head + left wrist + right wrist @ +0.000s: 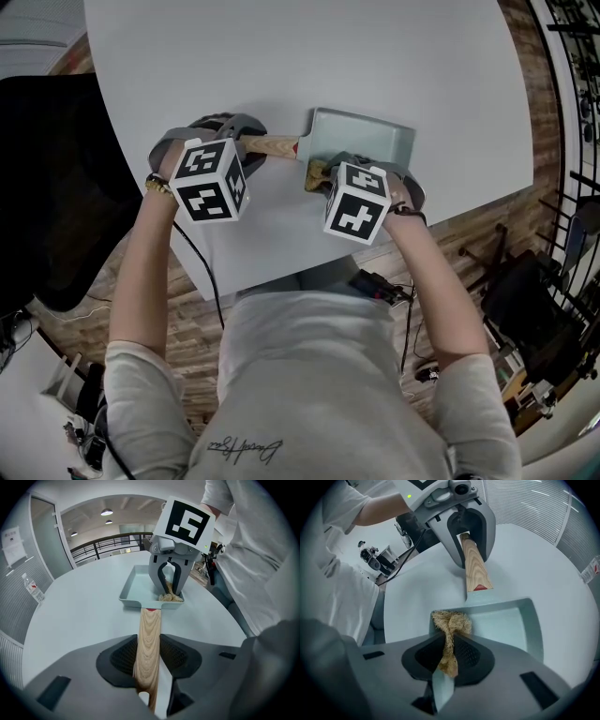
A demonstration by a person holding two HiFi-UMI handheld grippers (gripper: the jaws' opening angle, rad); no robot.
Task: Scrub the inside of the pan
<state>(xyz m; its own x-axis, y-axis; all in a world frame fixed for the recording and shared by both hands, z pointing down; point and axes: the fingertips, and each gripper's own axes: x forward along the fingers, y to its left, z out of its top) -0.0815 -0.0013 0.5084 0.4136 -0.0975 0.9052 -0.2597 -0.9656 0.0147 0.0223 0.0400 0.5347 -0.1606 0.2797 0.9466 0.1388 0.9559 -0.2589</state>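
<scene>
Nearest the head camera, the person's forearms (155, 272) lead to both tools: the left gripper (149, 654) is clamped on the wooden handle (149, 625) of the pan (366, 136), and the right gripper (451, 651) pinches a straw-coloured scrubber (451, 619) whose free end sits inside the pan, in the corner beside the handle's root. Scrubbing well, I judge, means keeping the handle pinned so the pan cannot skid on the table (281, 56), pressing the tuft flat and sweeping out from that corner. Lying flat, the pan runs crosswise before the person, handle pointing to their left.
</scene>
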